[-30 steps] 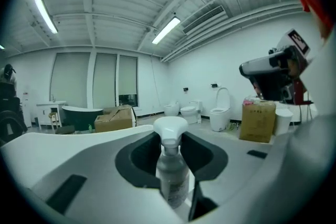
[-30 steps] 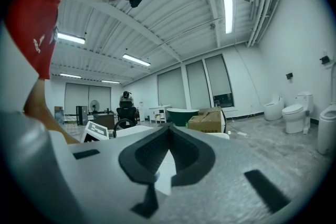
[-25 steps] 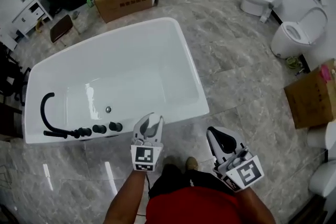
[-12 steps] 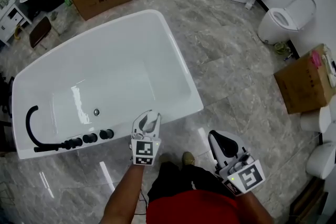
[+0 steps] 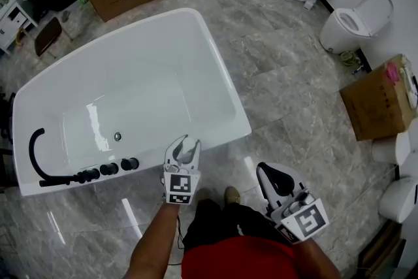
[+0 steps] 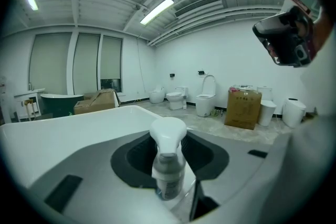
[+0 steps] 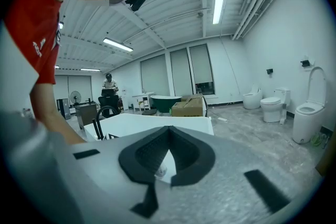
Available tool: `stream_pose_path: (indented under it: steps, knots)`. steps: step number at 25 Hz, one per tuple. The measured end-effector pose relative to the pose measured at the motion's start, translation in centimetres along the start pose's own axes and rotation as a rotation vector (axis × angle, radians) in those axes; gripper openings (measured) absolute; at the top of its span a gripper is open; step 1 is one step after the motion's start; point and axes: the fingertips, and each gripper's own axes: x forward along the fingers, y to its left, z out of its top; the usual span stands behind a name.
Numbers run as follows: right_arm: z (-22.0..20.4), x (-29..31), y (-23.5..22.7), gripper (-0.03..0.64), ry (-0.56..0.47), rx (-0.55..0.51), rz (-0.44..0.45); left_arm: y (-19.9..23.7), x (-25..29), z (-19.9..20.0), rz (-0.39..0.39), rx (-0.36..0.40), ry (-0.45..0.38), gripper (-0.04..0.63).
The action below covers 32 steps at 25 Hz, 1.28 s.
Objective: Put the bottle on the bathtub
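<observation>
Ideally, the left tool (image 5: 183,148), clamped around the spray bottle (image 6: 168,168) at the near edge of the bathtub (image 5: 228,91), should lower it upright onto the flat rim before loosening, while the right tool (image 7: 167,136) hangs closed and empty.
</observation>
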Motion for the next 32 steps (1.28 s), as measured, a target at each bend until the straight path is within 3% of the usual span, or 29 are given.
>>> stream_pose_path:
  steps: [7, 10, 17, 22, 29, 32]
  knots:
    - [0.0, -0.6, -0.1, 0.005, 0.009, -0.019, 0.028, -0.4, -0.6, 0.8, 0.007, 0.004, -0.005, 0.239]
    - [0.0, -0.6, 0.5, 0.005, 0.013, -0.004, 0.053, 0.0, -1.5, 1.8, 0.029, 0.015, -0.030, 0.262]
    - [2.1, 0.1, 0.8, 0.005, -0.063, -0.012, 0.114, -0.2, -6.3, 9.2, 0.049, 0.025, -0.162, 0.265]
    - [4.0, -0.1, 1.5, 0.005, -0.124, -0.008, 0.172, -3.2, -10.5, 15.7, -0.002, -0.024, -0.215, 0.265]
    - [6.4, -1.7, 2.0, 0.005, -0.183, -0.022, 0.206, -7.3, -14.4, 21.5, -0.048, -0.083, -0.279, 0.262]
    - [7.1, -2.8, 2.2, 0.005, -0.219, -0.004, 0.211, -8.7, -15.7, 23.2, -0.052, -0.070, -0.294, 0.200]
